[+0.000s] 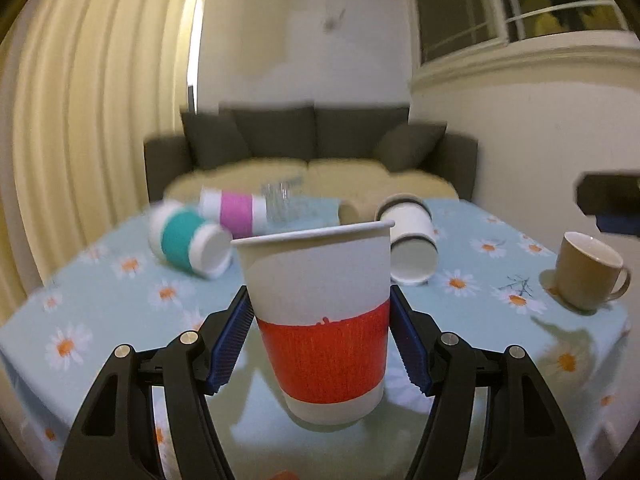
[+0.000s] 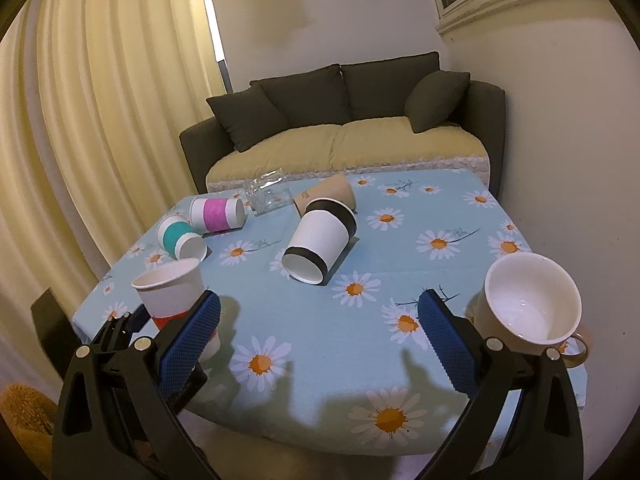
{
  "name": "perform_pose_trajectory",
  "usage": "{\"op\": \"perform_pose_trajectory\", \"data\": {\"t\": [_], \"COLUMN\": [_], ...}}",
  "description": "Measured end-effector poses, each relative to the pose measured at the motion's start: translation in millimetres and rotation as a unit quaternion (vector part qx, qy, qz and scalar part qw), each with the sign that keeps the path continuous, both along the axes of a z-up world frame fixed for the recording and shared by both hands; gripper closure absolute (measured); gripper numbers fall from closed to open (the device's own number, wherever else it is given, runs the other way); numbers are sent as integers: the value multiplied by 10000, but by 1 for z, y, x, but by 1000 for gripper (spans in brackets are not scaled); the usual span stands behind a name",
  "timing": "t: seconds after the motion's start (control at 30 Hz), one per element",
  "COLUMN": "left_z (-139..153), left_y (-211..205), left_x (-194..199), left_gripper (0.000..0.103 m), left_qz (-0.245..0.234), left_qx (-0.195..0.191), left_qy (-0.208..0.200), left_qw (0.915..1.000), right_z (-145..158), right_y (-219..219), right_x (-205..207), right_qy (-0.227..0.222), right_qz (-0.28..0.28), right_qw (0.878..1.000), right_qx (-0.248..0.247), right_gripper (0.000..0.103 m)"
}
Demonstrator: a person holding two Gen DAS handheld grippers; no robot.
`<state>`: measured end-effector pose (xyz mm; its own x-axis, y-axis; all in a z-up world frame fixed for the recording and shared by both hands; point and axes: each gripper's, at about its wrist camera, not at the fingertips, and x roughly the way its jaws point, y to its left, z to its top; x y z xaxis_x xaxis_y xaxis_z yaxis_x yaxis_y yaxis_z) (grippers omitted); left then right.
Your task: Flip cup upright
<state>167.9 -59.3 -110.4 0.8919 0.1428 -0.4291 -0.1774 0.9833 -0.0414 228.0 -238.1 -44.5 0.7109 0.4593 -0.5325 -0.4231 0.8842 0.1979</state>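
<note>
Pale blue cloth printed with white daisies covers the tabletop (image 2: 320,312) in front of you. At its far left, a teal-banded cup (image 2: 180,242) and a pink-banded cup (image 2: 218,215) lie on their sides, next to a clear glass (image 2: 269,196) that is also tipped over. Nearer you on the left, the red-banded paper cup (image 1: 320,316) stands upright on the cloth, mouth up, between the blue pads of your left gripper (image 1: 320,344); the pads sit just beside its walls, and you cannot tell whether they press it or have let go. In the middle, a white cup with black bands (image 2: 320,246) lies on its side, with a brown paper cup (image 2: 326,192) behind it. Your right gripper (image 2: 320,344) hangs released over bare cloth, its pads wide apart. On the right, a tan mug (image 1: 586,272) stands upright.
</note>
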Motion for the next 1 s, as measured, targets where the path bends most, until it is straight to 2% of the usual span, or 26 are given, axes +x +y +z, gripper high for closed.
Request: {"op": "perform_pose_trajectory", "data": {"t": [0.1, 0.2, 0.27, 0.53, 0.6, 0.77, 0.87, 1.0], "left_z": [-1, -8, -11, -7, -1, 25, 40, 57], "left_y": [12, 26, 31, 38, 36, 38, 49, 65], "left_x": [16, 28, 30, 27, 20, 4, -12, -32], "left_gripper": [39, 39, 39, 37, 25, 20, 9, 9], "left_qz": [-82, -141, -185, -267, -339, -450, -503, -563], "left_qx": [-488, -1019, -1159, -1312, -1171, -986, -931, -812], "left_qy": [806, 1577, 1894, 2194, 2139, 2043, 1965, 1885], "left_qw": [9955, 9821, 9748, 9664, 9692, 9729, 9748, 9771], "right_z": [1, 2, 3, 5, 5, 6, 7, 10], "right_y": [-1, -2, -3, -3, -3, 1, 10, 32], "right_x": [-1, -2, -2, -1, 0, -1, -6, -9], "right_qy": [-6, -19, -16, -18, -2, 61, 105, 227], "right_qz": [2, 7, 0, 3, -9, 88, 225, 386], "right_qw": [10000, 10000, 10000, 10000, 10000, 9998, 9996, 9990], "right_qx": [33, 46, 54, 62, 87, 154, 126, -60], "right_gripper": [5, 5, 5, 5, 5, 5, 5, 5]}}
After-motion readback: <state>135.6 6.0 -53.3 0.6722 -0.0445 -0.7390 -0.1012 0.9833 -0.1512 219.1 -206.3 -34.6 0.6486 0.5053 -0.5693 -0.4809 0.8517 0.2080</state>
